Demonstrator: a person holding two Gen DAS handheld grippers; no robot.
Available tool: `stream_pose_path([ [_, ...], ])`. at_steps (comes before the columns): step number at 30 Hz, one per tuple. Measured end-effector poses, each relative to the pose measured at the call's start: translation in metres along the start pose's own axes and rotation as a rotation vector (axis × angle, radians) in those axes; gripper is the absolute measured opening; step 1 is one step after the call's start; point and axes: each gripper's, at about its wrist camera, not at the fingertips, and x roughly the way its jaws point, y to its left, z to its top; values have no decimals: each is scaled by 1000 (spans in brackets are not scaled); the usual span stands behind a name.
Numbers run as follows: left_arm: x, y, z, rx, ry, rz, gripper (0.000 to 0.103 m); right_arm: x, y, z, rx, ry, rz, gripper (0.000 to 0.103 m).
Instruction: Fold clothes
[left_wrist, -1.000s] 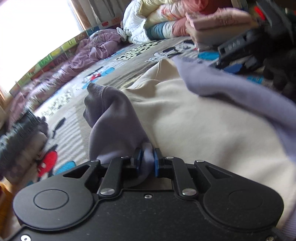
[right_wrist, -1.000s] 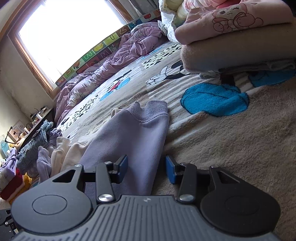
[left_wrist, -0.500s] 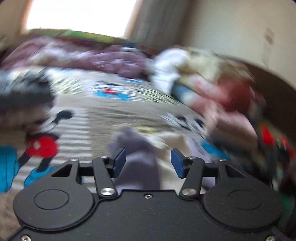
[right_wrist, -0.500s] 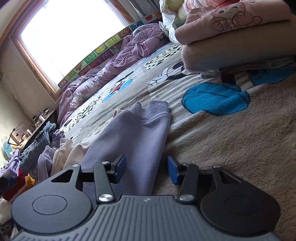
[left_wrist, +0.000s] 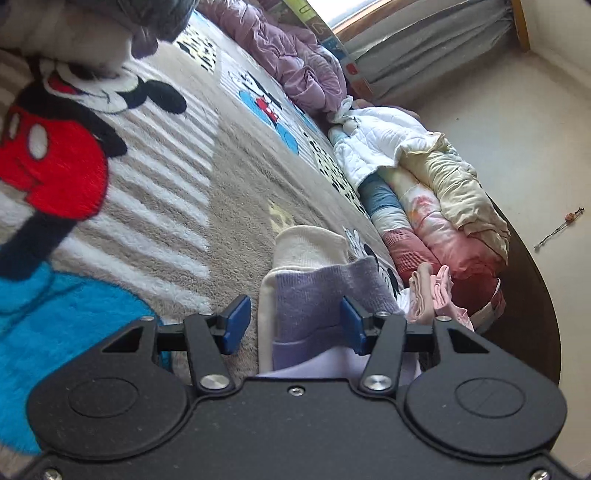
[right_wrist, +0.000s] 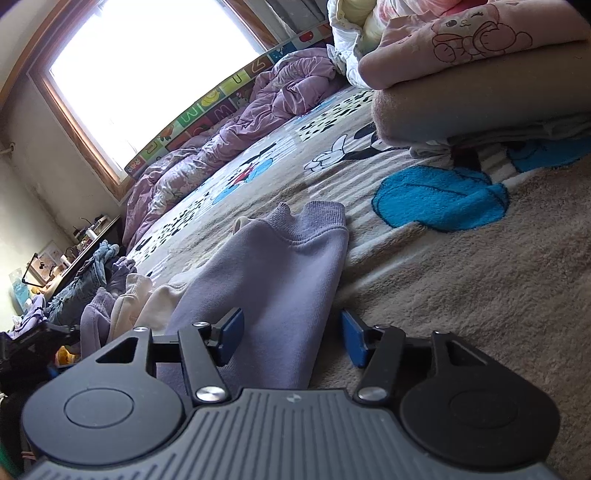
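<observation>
**Sleeves released: both grippers stand spread over the two-tone top**

Once the left gripper (left_wrist: 291, 319) has let go of the lavender sleeve (left_wrist: 325, 295), its blue pads (left_wrist: 234, 325) stand apart, the ribbed cuff lying loose between them at lower centre of the left-wrist view, on the cream body of the garment (left_wrist: 308, 245). A second ago these pads pinched a bunched fold of that sleeve; the jaws have since opened and the view is rolled, the cartoon blanket (left_wrist: 155, 192) now tilting across the left half and the heaped quilts (left_wrist: 436, 192) at right. In the right-wrist view, the right gripper (right_wrist: 291, 334) is likewise spread, its jaws having just been opening wider, with the other lavender sleeve (right_wrist: 280, 280) flat between the pads, neither visibly pressing it. Compared with the earlier frame, this sleeve and the folded pink pile (right_wrist: 461, 48) at upper right lie unchanged. By judgement, both sleeves are folded inward; folding the body remains.
</observation>
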Motion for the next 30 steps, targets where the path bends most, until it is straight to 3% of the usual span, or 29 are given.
stream_pose_path([
  [2,3,1,0,14,-1,-9,48,0,0,0,-2,-2,2,58],
  [3,3,0,0,25,-2,-18,42,0,0,0,-4,-3,3,58],
  [4,3,-1,0,36,-5,-14,22,0,0,0,-6,-4,4,59],
  [8,-7,-6,-2,71,-41,2,4,1,-1,0,-7,-8,8,59],
  [19,-63,-39,8,143,-220,-38,2,0,1,-4,-28,-29,9,62],
  [30,-174,-66,13,188,-436,-4,2,-2,-2,-7,-34,-56,44,67],
])
